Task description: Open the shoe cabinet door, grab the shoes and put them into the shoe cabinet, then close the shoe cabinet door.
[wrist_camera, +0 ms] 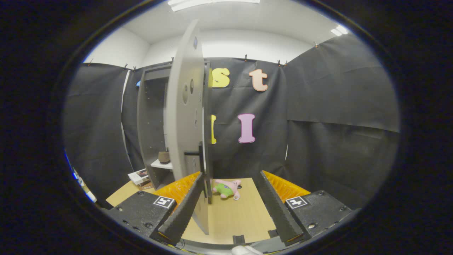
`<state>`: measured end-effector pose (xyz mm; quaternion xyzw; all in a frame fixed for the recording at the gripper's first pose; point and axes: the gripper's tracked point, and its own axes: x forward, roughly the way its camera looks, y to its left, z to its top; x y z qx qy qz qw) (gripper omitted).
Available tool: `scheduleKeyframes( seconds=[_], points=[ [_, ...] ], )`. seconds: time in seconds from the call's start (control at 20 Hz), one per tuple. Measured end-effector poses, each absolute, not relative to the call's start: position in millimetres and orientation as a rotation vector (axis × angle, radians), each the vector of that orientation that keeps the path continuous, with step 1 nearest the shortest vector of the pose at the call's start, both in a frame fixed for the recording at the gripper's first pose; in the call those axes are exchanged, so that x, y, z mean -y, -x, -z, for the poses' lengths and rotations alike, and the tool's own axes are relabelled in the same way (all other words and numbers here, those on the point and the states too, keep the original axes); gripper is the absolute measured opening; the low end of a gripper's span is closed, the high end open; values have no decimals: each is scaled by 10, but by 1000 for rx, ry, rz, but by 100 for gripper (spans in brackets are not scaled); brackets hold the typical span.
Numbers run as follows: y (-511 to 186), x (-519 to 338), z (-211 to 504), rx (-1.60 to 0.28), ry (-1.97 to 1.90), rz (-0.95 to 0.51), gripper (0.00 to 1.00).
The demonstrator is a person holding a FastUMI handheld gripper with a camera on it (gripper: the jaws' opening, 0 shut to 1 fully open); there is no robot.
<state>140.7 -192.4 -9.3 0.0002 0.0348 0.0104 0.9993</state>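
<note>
The grey shoe cabinet (pixel 148 124) stands ahead on the left of the wooden table (pixel 244 216). Its door (pixel 184 106) is swung wide open and turned edge-on towards me. The door's black handle (pixel 199 154) sits just above my left fingertip. My gripper (pixel 230 175) is open, and the door's lower edge hangs between the fingers, close against the left finger (pixel 184 209). The right finger (pixel 276 209) is well clear of the door. On the white shelf (pixel 161 164) inside the cabinet rests a small brown object (pixel 164 157), possibly a shoe.
A pink and green plush toy (pixel 227 188) lies on the table just beyond the fingertips, to the right of the door. A stack of books (pixel 139 177) sits by the cabinet's left foot. Black cloth walls close in behind and to the right.
</note>
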Motion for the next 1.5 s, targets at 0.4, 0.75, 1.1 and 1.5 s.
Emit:
scheduleKeyframes(
  seconds=[0.4,0.75,1.1,1.5],
  points=[
    [-1909,1776,269,-127,-18,-288,99],
    [-1973,1669,284,-136,-9,-391,95],
    [-1926,988,316,-138,-12,-406,95],
    [-2090,44,410,-141,-14,-398,96]
  ],
)
